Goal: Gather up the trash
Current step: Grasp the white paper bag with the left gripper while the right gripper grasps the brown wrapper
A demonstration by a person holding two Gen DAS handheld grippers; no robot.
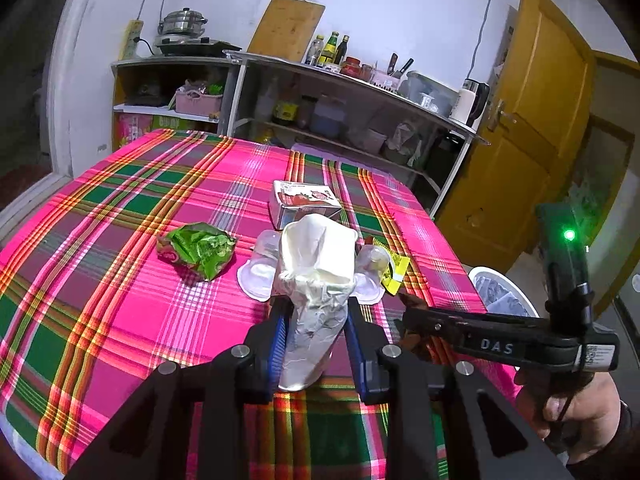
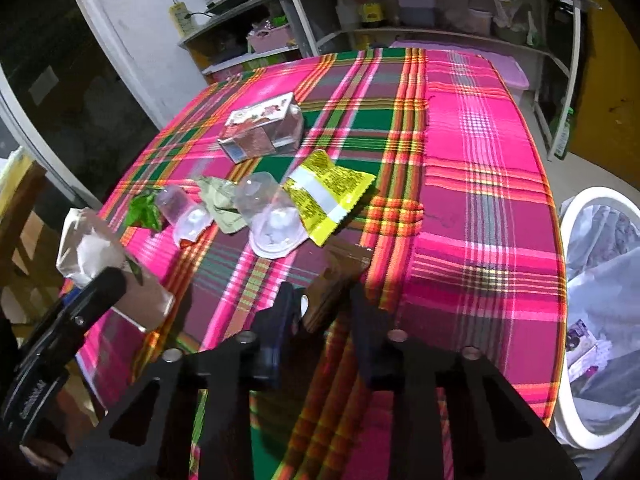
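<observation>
Above plaid tablecloth (image 1: 120, 240), left claw (image 1: 316, 320) clamps crumpled white carton (image 1: 316, 280).

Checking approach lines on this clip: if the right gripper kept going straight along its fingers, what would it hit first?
Probably the tablecloth. The right gripper, shut on a brown wrapper, points steeply down; the nearest trash ahead is a clear plastic cup, though depth is unclear.

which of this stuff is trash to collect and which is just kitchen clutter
Part of the job:
- crumpled white carton, held in the left hand-held gripper
- brown wrapper, in the right hand-held gripper
- green wrapper
- yellow wrapper
- two clear plastic cups
- small box
- white bin

Just lying about:
- steamer pot
- cutting board
- sauce bottles
- kettle
</observation>
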